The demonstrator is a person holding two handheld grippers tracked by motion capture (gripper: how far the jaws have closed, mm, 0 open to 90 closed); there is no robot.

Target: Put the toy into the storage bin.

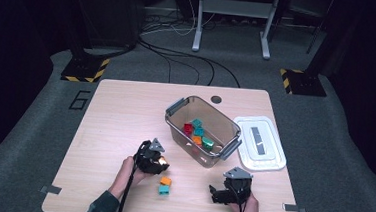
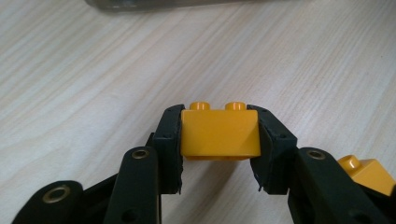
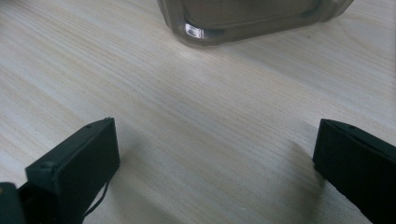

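Observation:
My left gripper is shut on a yellow two-stud brick, one pad pressing on each side, just above the wooden table. Another yellow-orange brick lies close by at the lower right of the left gripper view. In the high view an orange brick and a teal brick lie together on the table between the two hands. My right gripper stands open near the front edge with bare table between its jaws.
A clear plastic bin sits at mid-table with several coloured bricks inside. Its white lid lies flat to the right of it. A dark round hole marks the table's far edge.

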